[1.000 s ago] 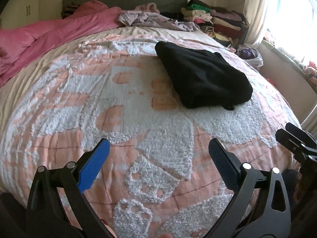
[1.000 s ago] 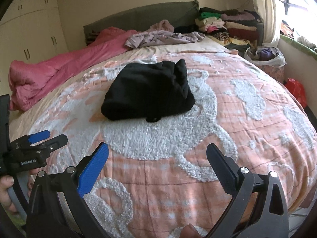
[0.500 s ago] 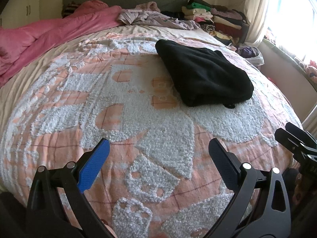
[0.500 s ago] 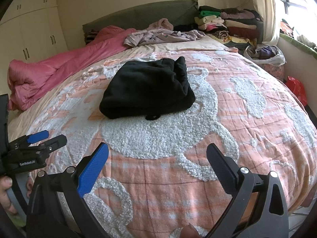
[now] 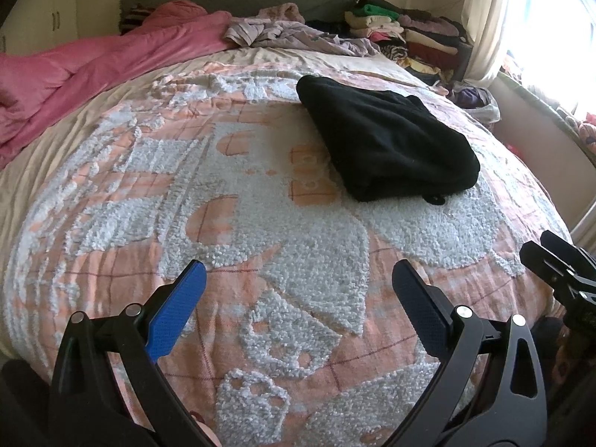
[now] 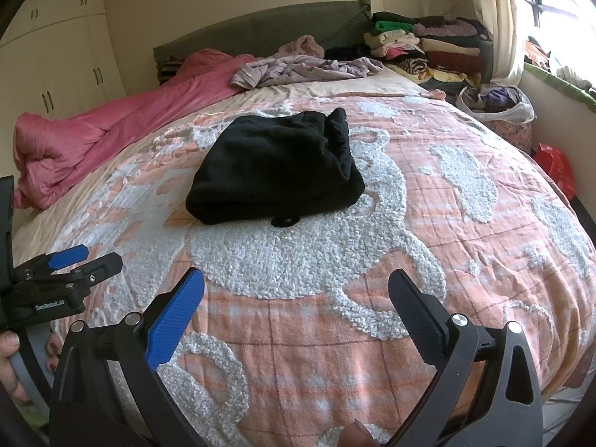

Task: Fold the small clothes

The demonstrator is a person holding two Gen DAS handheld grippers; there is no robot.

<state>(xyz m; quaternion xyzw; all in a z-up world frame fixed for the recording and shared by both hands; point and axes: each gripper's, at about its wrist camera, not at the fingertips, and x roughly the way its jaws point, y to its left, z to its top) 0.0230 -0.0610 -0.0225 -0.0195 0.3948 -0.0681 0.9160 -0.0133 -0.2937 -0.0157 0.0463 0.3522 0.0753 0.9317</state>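
A black garment (image 5: 383, 138) (image 6: 275, 171) lies folded in a thick bundle on the orange-and-white tufted bedspread (image 5: 238, 223) (image 6: 428, 231). A small black loop pokes out at its near edge. My left gripper (image 5: 298, 283) hovers open over the near part of the bed, well short of the garment, nothing between its fingers. My right gripper (image 6: 296, 285) is open too, also short of the bundle and empty. The left gripper shows at the left edge of the right wrist view, held in a hand. The right gripper shows at the right edge of the left wrist view.
A pink duvet (image 6: 111, 130) is bunched along the bed's far left. Loose lilac clothes (image 6: 298, 69) lie near the headboard. A stack of folded clothes (image 6: 421, 44) stands at the far right corner. A bag of clothes (image 6: 495, 102) sits beside the bed under the window.
Both grippers have drifted slightly; the black garment sits a little lower and closer in both views. Both stay open and empty.
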